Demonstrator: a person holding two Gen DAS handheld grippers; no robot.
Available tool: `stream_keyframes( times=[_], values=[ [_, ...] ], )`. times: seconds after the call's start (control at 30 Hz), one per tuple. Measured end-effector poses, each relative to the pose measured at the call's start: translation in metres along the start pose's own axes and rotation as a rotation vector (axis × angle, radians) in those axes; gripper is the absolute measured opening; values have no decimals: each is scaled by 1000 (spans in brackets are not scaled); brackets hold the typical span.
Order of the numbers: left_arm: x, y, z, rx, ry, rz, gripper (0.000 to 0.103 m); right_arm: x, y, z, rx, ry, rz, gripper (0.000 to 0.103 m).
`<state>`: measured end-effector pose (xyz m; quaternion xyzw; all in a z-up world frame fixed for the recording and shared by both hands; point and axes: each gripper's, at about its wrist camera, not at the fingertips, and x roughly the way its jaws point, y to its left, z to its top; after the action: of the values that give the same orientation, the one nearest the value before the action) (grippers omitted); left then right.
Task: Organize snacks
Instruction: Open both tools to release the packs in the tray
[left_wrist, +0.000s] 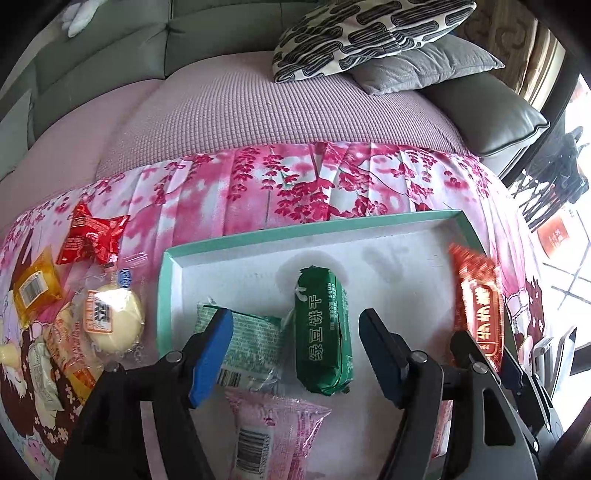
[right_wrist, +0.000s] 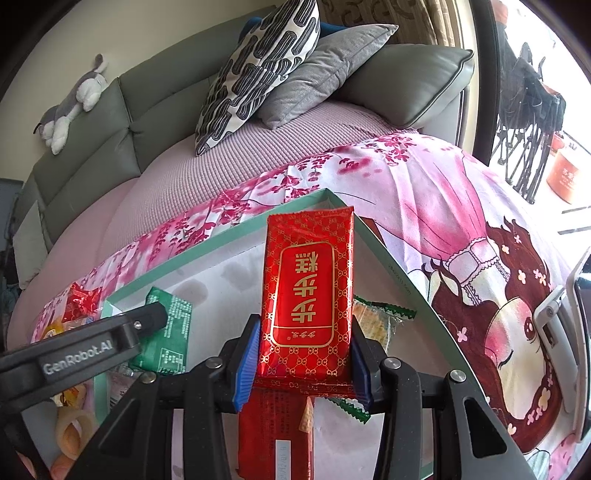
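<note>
Green-edged wrapper (right_wrist: 380, 314) in right view only.

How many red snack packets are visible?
3. One packet clamped in the right gripper over the tray; one lies in the tray beneath; one on the floral cloth, left of the tray. Others may be hidden.
</note>
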<state>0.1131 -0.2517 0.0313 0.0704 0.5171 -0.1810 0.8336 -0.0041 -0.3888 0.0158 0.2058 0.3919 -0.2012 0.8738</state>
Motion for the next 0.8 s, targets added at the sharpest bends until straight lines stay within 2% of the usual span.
stream_keyframes(
  times=[0.07,0.17,0.23,0.4,0.5,0.57,0.67,0.8],
  values=[
    [-3,1,0,-2,-7,13,72,1,-1,1,5,0,-11,50],
    [-11,4,0,-14,-21,21,74,1,-4,1,8,5,-19,62],
    [-14,6,0,-16,-29,34,81,1,-4,2,1,12,-31,71],
    [-18,11,-3,-14,-46,80,82,-3,-1,0,-35,25,-49,83],
    [-18,14,-5,-14,-57,120,94,-6,-1,0,-45,31,-62,87],
    [-16,17,-6,-18,-58,136,94,-7,-1,1,-47,33,-67,89],
    [-11,20,-8,-31,-46,151,94,-10,-4,0,-41,48,-78,102],
    [-9,21,-12,-31,-46,166,95,-11,-6,0,-36,58,-73,103]
  ],
)
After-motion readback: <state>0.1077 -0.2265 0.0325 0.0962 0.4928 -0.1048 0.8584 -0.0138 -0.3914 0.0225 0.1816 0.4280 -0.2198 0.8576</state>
